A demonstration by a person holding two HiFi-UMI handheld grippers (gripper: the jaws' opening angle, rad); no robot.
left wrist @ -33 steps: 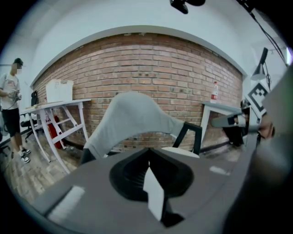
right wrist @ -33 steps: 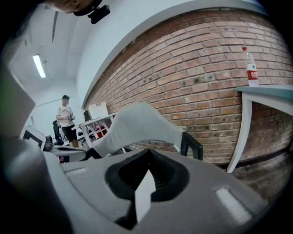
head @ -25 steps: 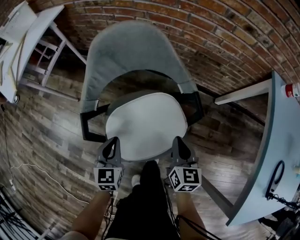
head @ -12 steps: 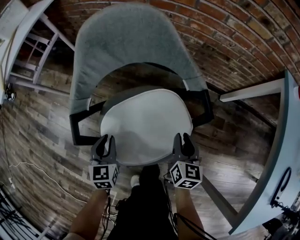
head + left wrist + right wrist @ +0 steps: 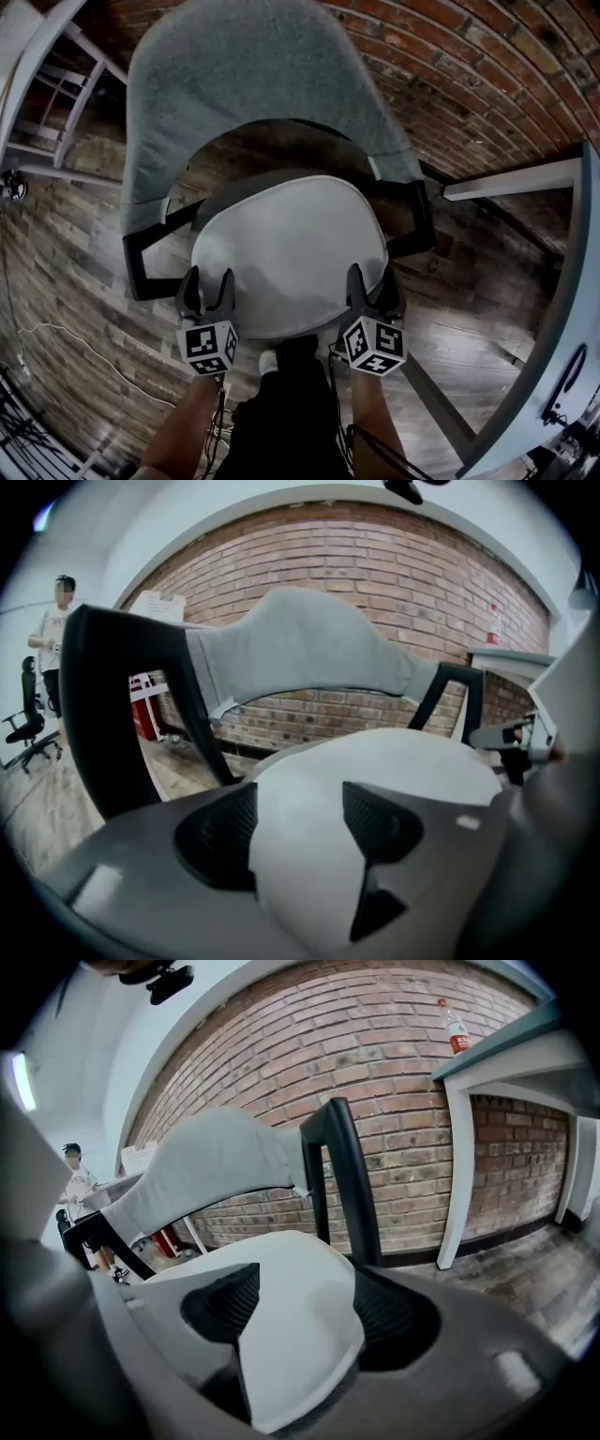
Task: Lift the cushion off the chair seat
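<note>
Head view: the white cushion [image 5: 286, 253] lies on the chair seat [image 5: 239, 187], with the left gripper [image 5: 207, 286] and right gripper [image 5: 373, 286] at its front edge

Left gripper view: the jaws, just opened, stand apart around the cushion's edge

Right gripper view: the same; closing on only the rim, either of the 2 grips could slip as the cushion lifts

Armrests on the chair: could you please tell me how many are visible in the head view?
2. One black armrest stands at the cushion's left in the head view, the other at its right. Neither is hidden.

The left tongs [image 5: 207, 292] and the right tongs [image 5: 372, 286] came down to the cushion [image 5: 286, 248]; their jaws have just been opening, with its front edge now between them.
</note>
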